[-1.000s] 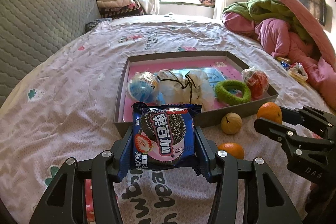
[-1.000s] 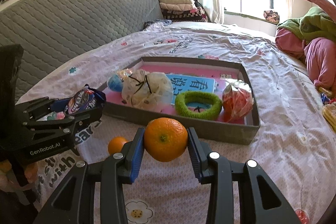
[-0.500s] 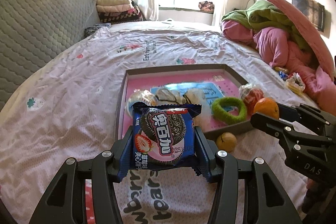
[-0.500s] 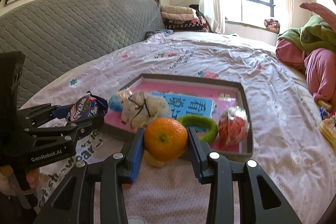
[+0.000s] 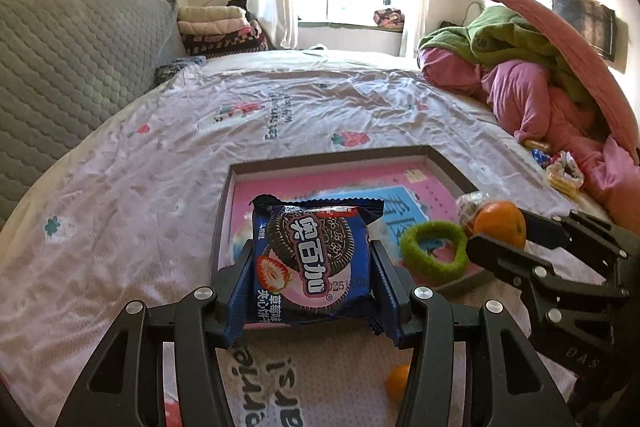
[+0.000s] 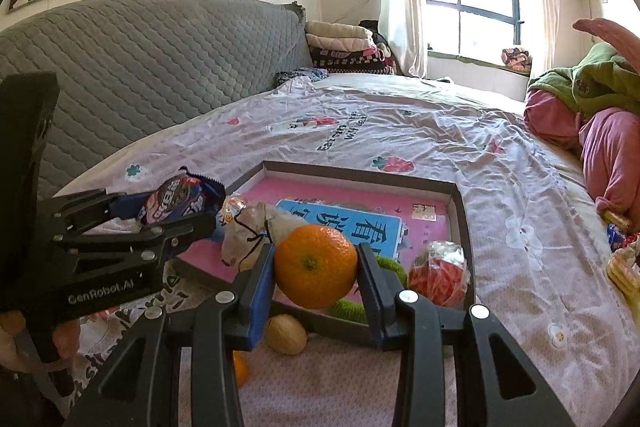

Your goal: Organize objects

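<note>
My left gripper (image 5: pixel 312 267) is shut on a blue cookie packet (image 5: pixel 310 259), held up over the near edge of the shallow grey box (image 5: pixel 328 159) with its pink floor. My right gripper (image 6: pixel 316 267) is shut on an orange (image 6: pixel 315 266), raised above the box's near rim (image 6: pixel 340 325). The right gripper with its orange (image 5: pixel 499 223) shows at the right of the left wrist view. The left gripper with the packet (image 6: pixel 180 201) shows at the left of the right wrist view. Inside the box lie a green fuzzy ring (image 5: pixel 434 253), a white bundle (image 6: pixel 250 235) and a red wrapped snack (image 6: pixel 440 275).
A walnut (image 6: pixel 286 339) and a small orange (image 5: pixel 398 381) lie on the bedsheet in front of the box. A grey quilted headboard (image 6: pixel 140 67) stands to the left. Pink and green bedding (image 5: pixel 520 83) is piled at the right, with snack packets (image 5: pixel 564 173) beside it.
Both grippers have risen with their loads and the box now sits lower in both views. The packet now overlaps the box's near left part; the orange hangs over its near rim.
</note>
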Motion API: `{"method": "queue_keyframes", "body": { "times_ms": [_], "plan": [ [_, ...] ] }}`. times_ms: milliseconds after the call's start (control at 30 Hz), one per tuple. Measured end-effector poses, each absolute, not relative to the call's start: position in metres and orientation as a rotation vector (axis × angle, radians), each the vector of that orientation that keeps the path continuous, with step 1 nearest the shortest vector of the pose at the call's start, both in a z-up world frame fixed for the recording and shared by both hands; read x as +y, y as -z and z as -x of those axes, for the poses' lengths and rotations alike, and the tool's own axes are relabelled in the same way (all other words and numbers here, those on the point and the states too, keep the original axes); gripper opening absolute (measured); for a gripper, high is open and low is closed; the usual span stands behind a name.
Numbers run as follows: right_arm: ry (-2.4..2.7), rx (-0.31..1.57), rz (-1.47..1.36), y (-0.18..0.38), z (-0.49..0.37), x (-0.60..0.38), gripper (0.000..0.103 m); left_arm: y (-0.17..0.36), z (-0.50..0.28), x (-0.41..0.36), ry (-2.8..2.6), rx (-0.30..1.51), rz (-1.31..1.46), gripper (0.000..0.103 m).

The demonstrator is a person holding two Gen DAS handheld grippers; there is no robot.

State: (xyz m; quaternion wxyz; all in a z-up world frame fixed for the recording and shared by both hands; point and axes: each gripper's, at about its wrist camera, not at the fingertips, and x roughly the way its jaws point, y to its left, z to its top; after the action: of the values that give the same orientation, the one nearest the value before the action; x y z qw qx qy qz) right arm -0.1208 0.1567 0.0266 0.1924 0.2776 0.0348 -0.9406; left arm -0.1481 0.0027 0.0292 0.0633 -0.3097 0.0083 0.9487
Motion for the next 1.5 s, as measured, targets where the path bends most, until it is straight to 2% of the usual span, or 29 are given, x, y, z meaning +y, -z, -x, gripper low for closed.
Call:
{"method": "queue_keyframes", "body": {
  "times_ms": [767,1500],
  "plan": [
    [2.677,0.105,-0.769,-0.031,0.151,0.167,0.040,-0.027,0.181,0.004,-2.863,0.011,0.970,0.055],
    [2.649,0.136,-0.875,0.000,0.167,0.165,0.040,0.003,0.195,0.012,-2.770,0.032,1.069,0.055]
  ]
}}
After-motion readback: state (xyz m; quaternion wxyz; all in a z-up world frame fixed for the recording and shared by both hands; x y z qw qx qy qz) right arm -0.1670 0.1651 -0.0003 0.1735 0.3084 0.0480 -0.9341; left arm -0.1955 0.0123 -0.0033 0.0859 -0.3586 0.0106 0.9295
